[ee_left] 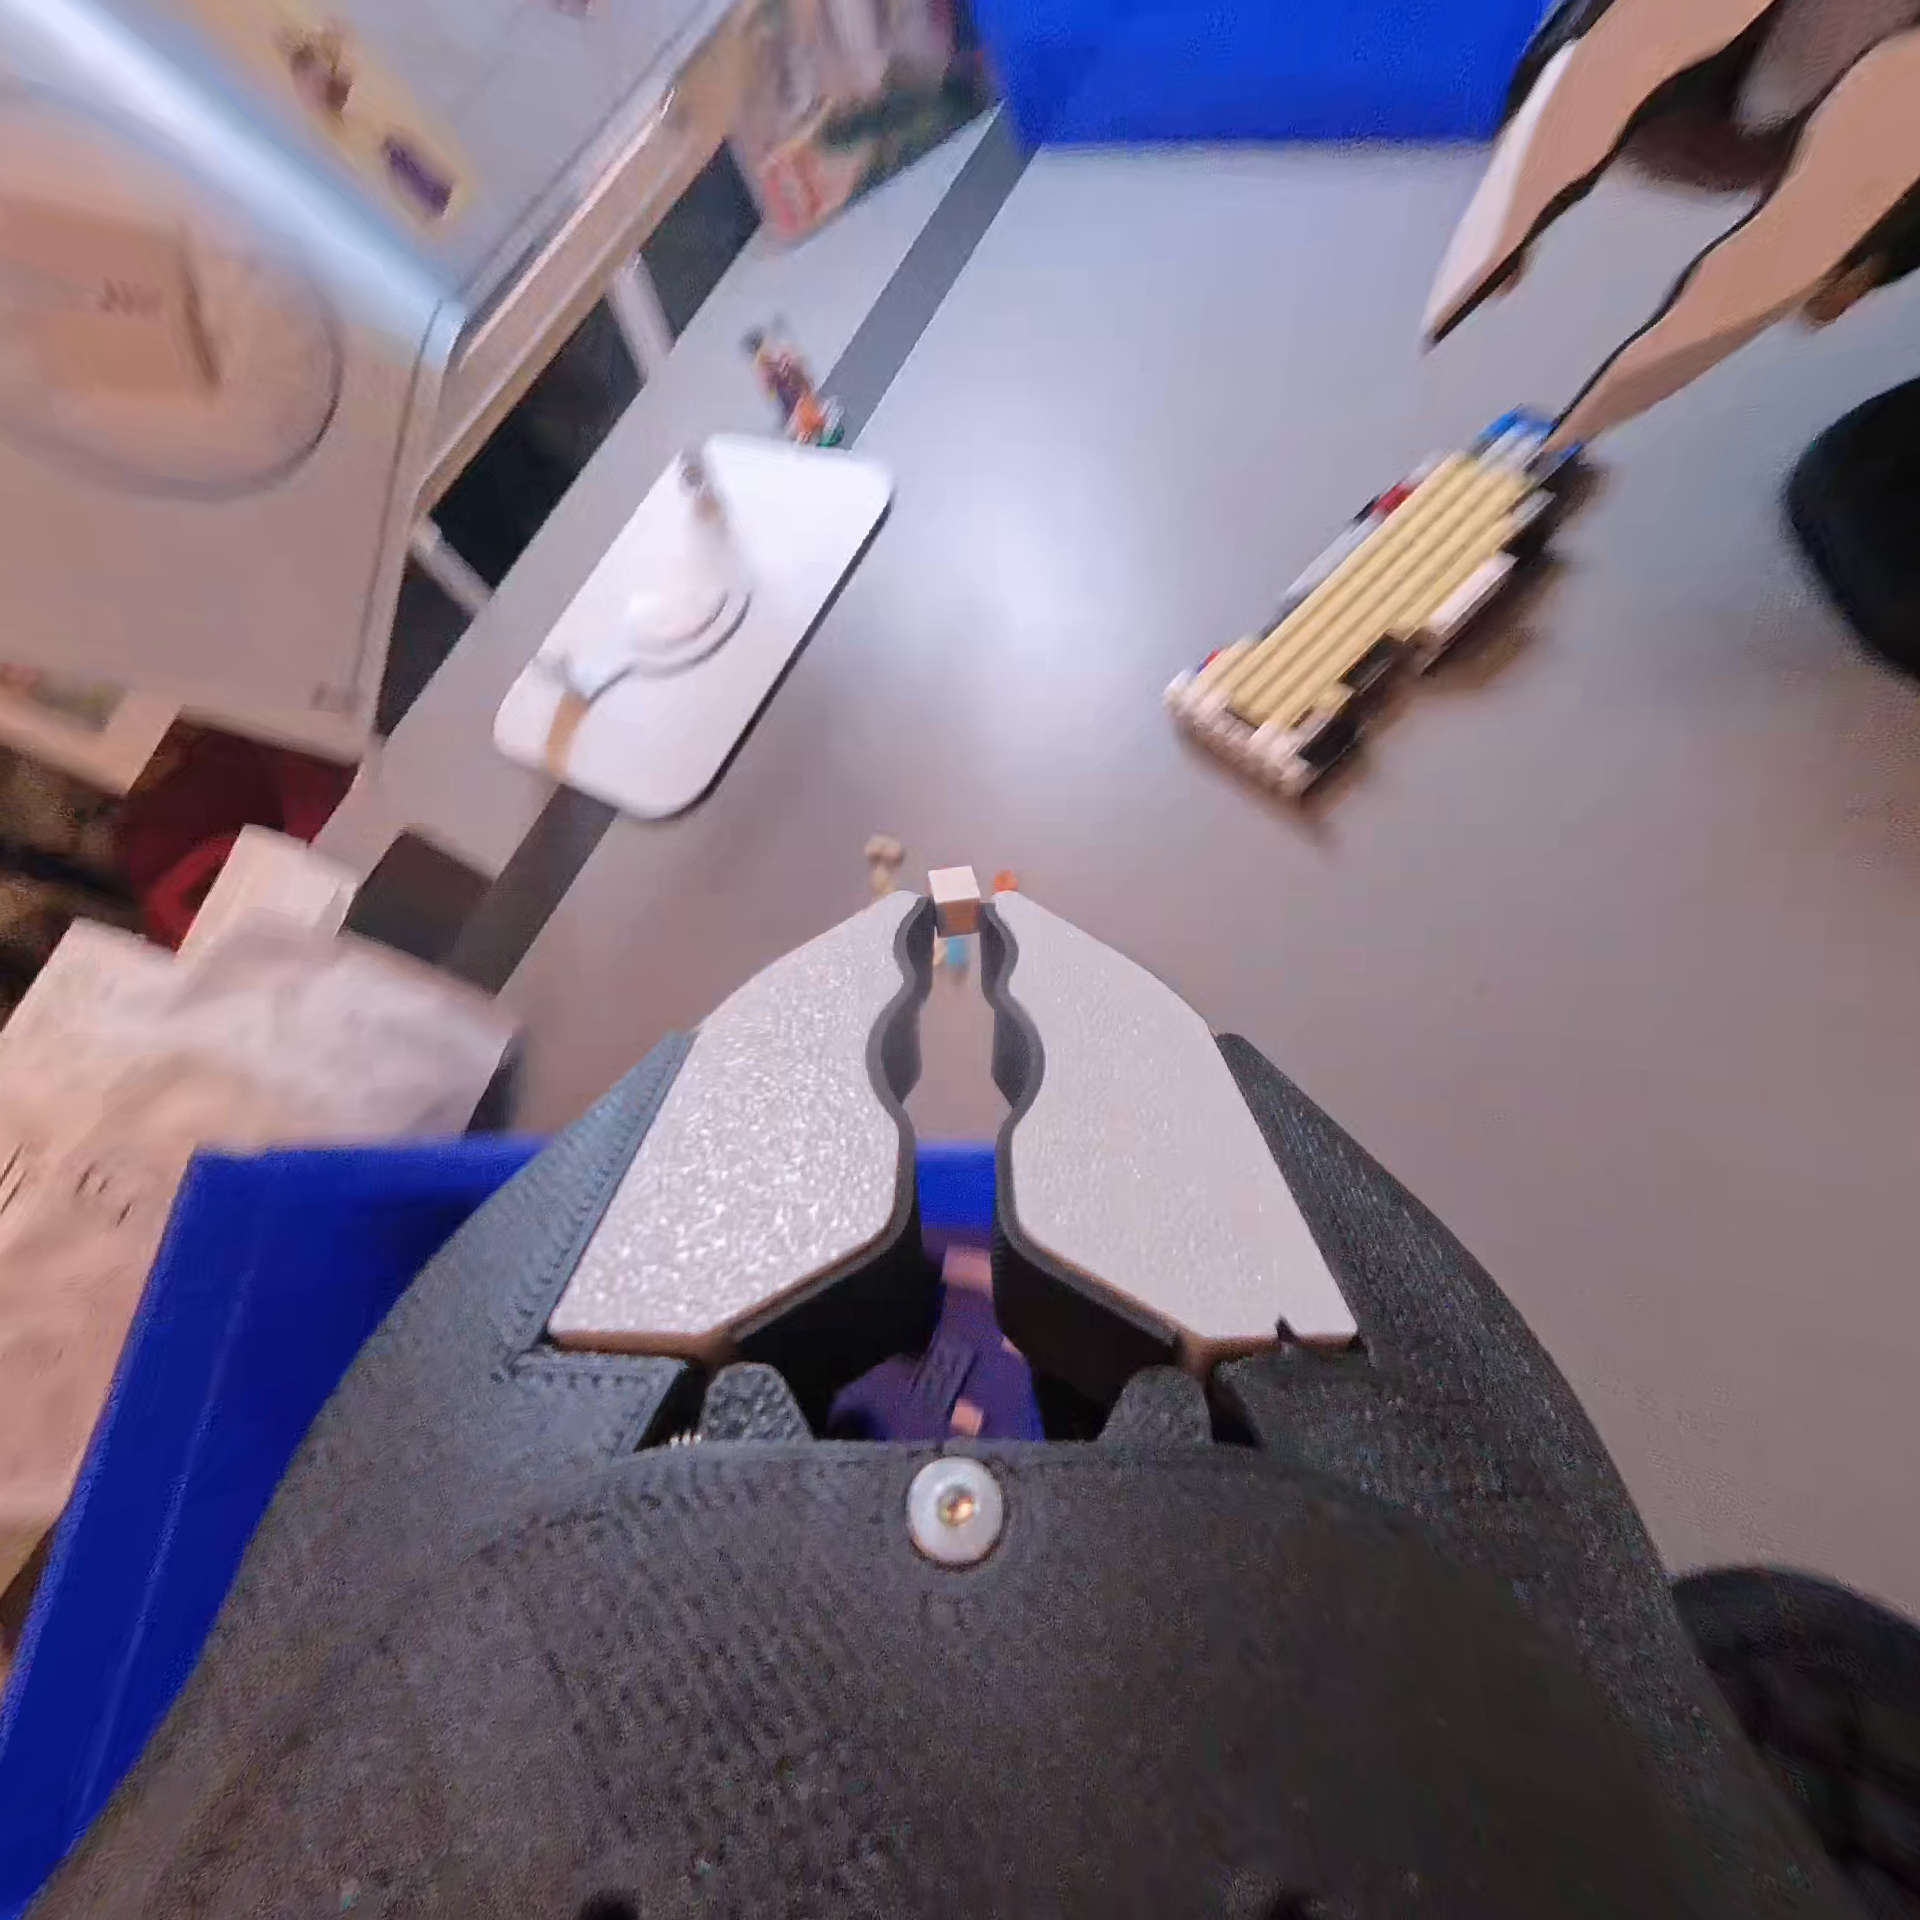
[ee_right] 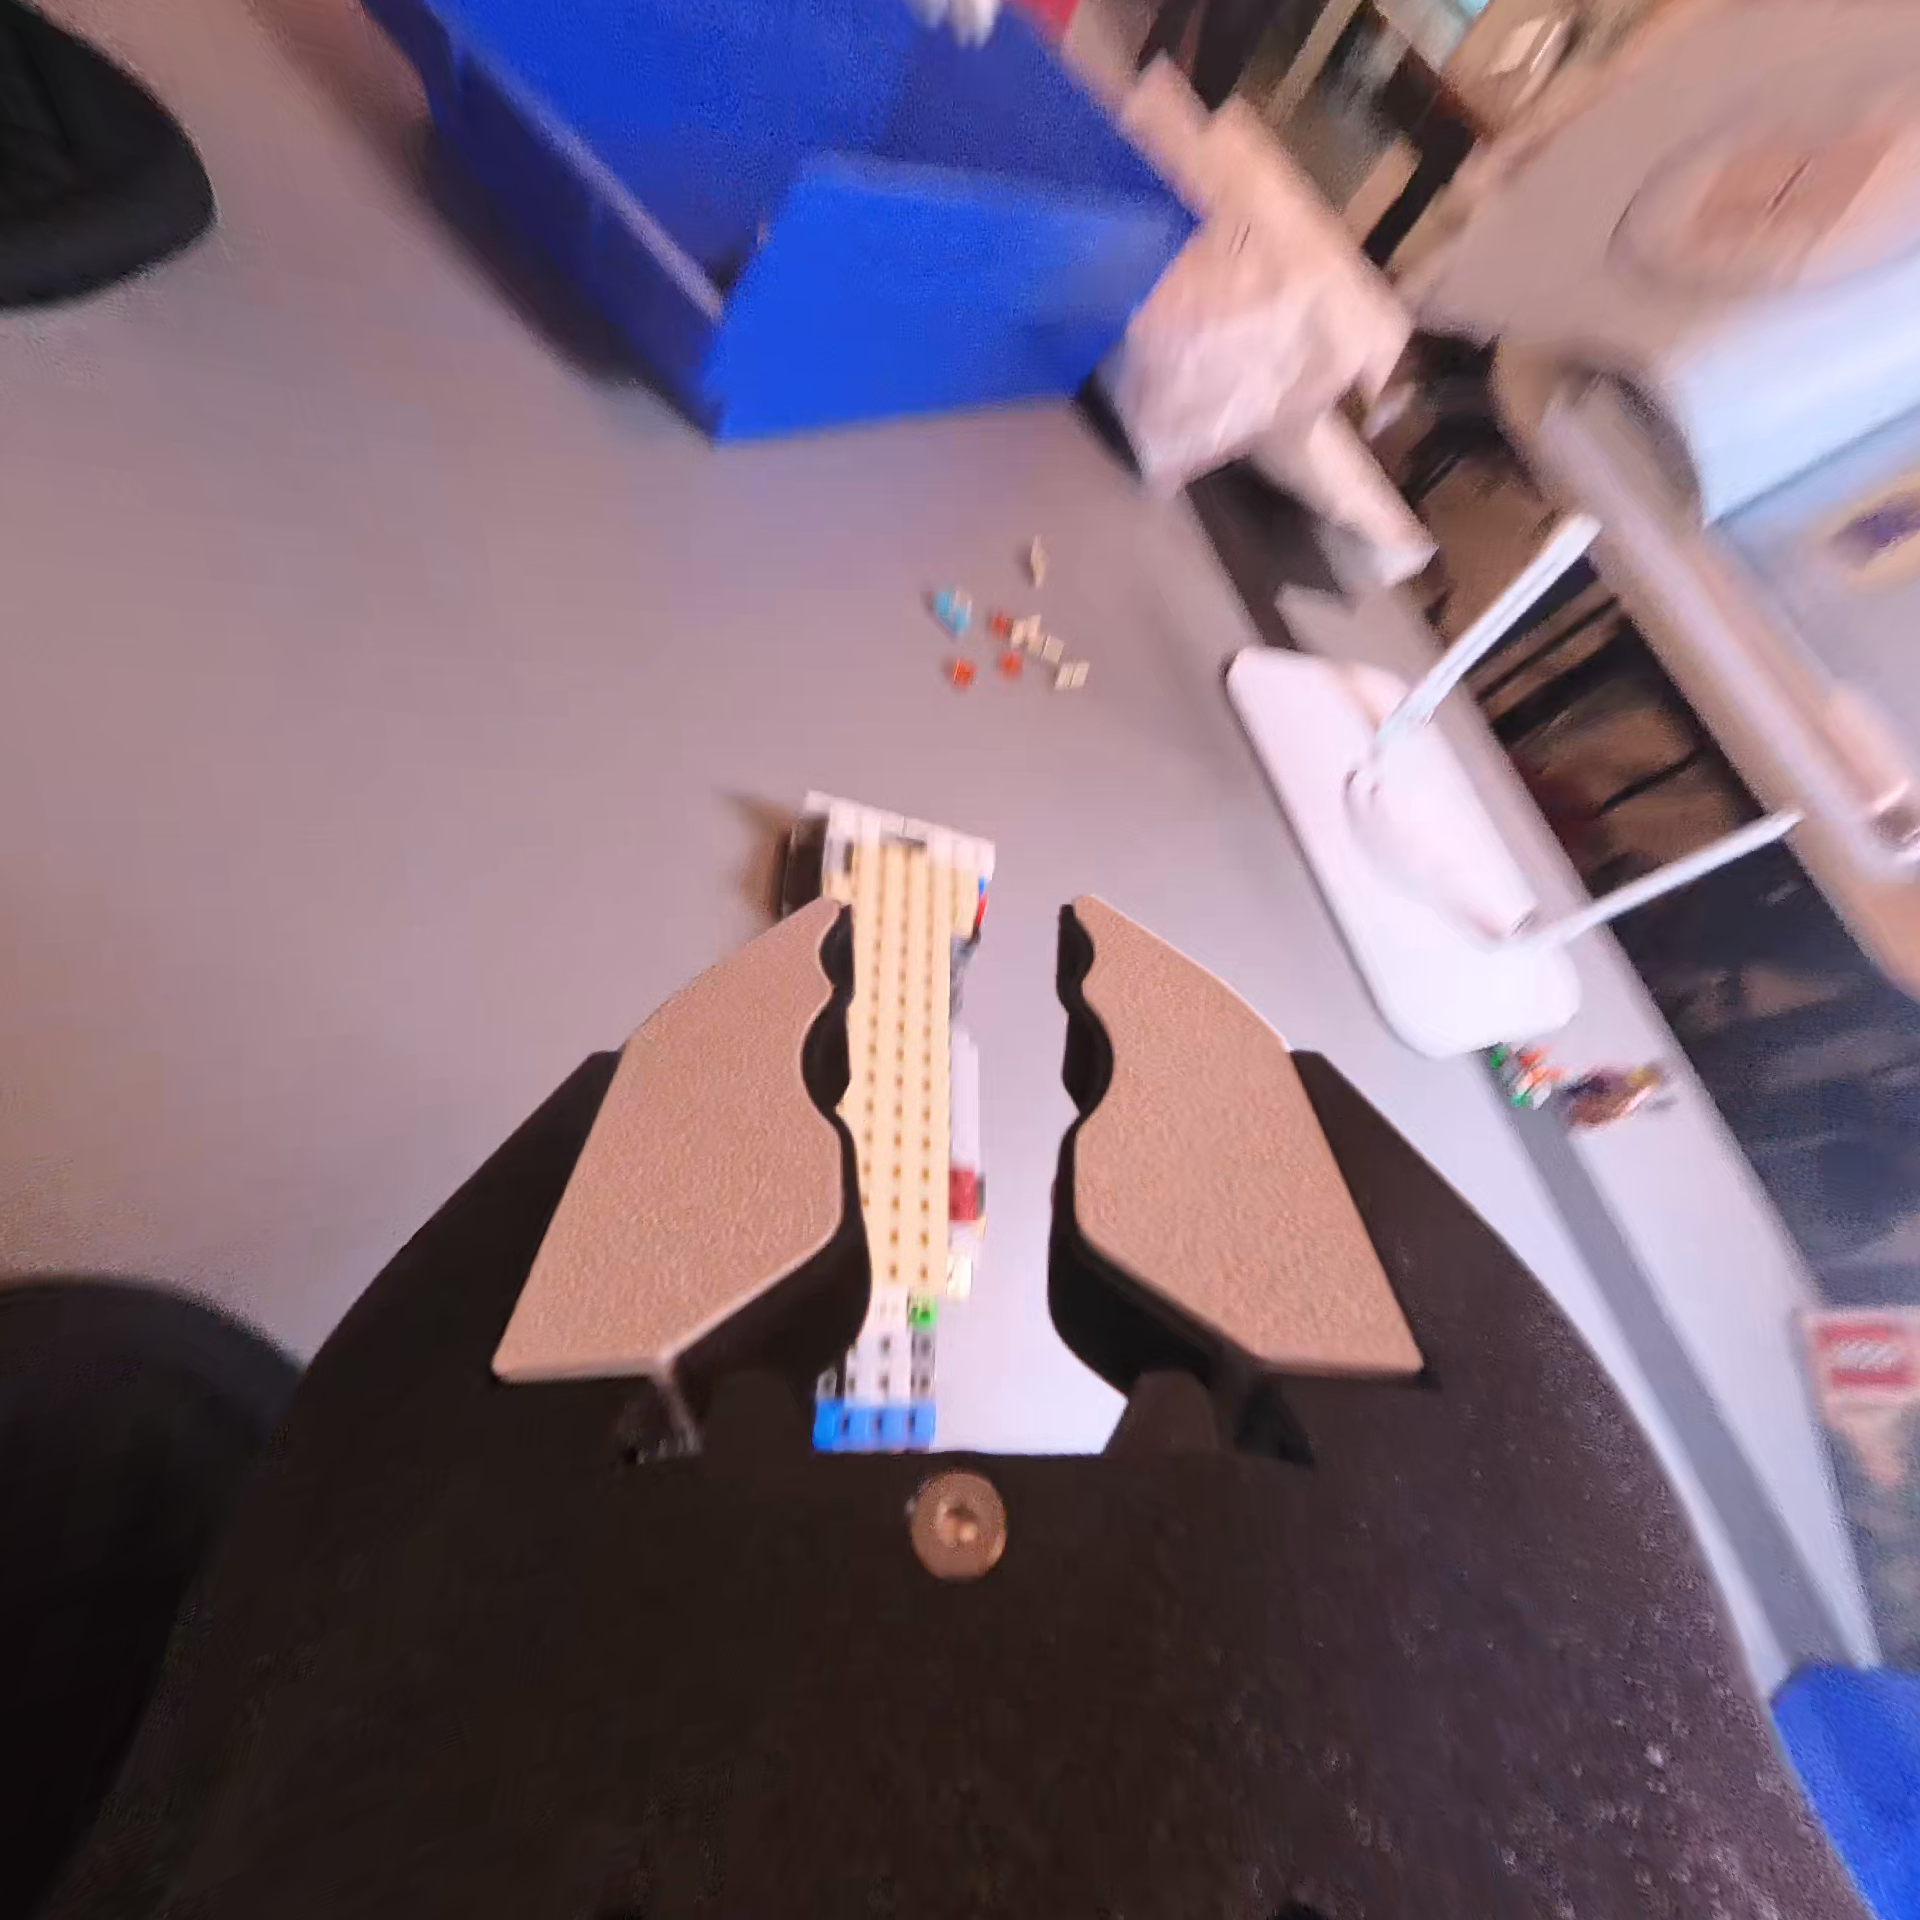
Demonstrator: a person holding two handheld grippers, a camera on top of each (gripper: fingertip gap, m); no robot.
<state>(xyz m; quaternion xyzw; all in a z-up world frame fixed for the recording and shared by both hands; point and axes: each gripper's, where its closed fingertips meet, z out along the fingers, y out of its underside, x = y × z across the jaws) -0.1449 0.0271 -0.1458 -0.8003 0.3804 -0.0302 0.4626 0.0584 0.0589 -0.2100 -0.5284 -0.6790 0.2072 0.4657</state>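
Observation:
My left gripper [ee_left: 958, 914] is shut on a small pale square brick [ee_left: 956, 896], pinched at its fingertips above the grey table [ee_left: 1143, 987]. A few tiny loose pieces [ee_left: 883, 854] lie on the table just beyond the tips. My right gripper [ee_right: 951, 925] is open over a long tan and white brick model [ee_right: 904, 1039] that lies flat on the table. The model sits close to the left finger [ee_right: 727, 1091] with a gap to the right one. In the left wrist view the right gripper [ee_left: 1507, 379] hangs open over the blue end of the model [ee_left: 1371, 613].
A white flat stand base [ee_left: 686, 623] sits by the table's edge, and also shows in the right wrist view [ee_right: 1403, 862]. Blue bins stand at the far end [ee_right: 831, 208] and under my left gripper [ee_left: 260, 1299]. Small loose bricks [ee_right: 1013, 634] lie beyond the model. About 20 centimeters separates my left fingertips from my right.

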